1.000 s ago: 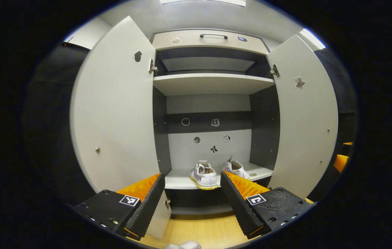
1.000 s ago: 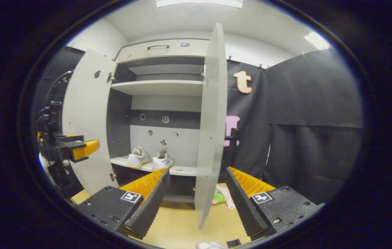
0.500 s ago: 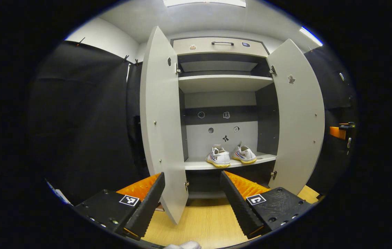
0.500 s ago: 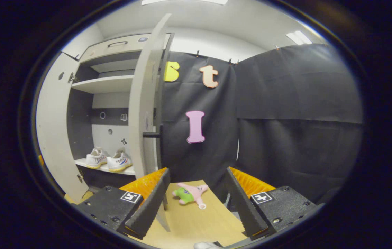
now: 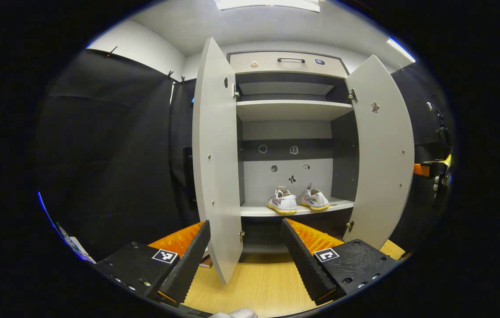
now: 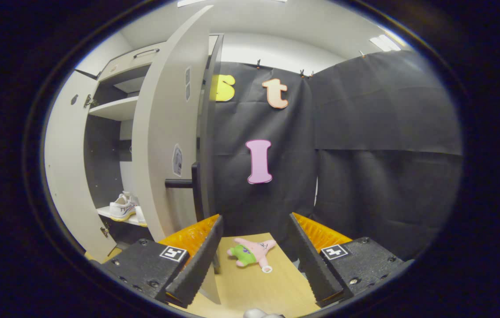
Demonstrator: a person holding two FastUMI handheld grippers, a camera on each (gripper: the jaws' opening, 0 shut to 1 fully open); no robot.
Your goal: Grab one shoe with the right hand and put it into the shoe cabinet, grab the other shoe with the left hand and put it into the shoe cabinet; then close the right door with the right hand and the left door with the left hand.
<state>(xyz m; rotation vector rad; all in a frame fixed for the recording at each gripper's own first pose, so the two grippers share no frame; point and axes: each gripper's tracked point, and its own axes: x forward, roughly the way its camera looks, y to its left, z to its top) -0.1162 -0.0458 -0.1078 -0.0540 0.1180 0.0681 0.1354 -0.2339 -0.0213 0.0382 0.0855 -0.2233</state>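
Both shoes are sitting side by side on the lower shelf point(image 5: 294, 209) of the shoe cabinet point(image 5: 291, 66): one shoe point(image 5: 282, 202) just beside the other shoe point(image 5: 314, 199), toes pointing outward. Both doors are standing open, the left door point(image 5: 216, 159) seen nearly edge-on and the right door point(image 5: 384, 150) swung wide. The left gripper point(image 5: 245, 256) is hanging in front of the cabinet over the wooden floor point(image 5: 263, 285), its fingers spread and gripping nothing. The right gripper point(image 6: 254, 260) is likewise released and empty, facing the outer side of the right door near its dark handle point(image 6: 183, 182), with a pink plush toy point(image 6: 252, 252) lying on the floor between its fingers.
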